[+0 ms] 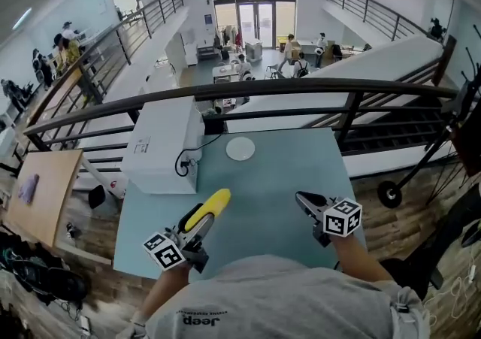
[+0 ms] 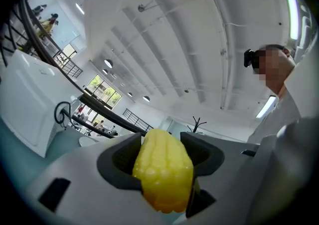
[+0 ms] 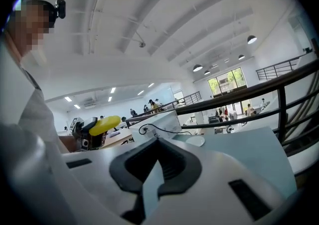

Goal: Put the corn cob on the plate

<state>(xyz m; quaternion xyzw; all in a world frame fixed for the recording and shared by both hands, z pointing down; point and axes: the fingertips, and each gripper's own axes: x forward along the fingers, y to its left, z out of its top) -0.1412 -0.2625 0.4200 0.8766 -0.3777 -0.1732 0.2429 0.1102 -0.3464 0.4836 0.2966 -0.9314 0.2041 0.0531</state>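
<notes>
The left gripper [image 1: 197, 231] has its jaws spread wide and clamped on the corn cob [image 1: 210, 207]. In the left gripper view the yellow cob fills the gap between the dark pads, and its free end sticks out past the tips, toward the far side. The cob is held above the near left part of the blue-green table [image 1: 285, 172], touching nothing else. To its right, well apart, the right gripper [image 1: 304, 201] hovers with its jaws drawn together at the tips and nothing in them.

Farther out, the small white plate [image 1: 240, 149] sits bare near the table's far edge, just right of a white box [image 1: 161, 142] with a black cable. So the pickup looks done. What is left — as I judge it — is carrying the cob across to the plate, lowering it and letting go.
</notes>
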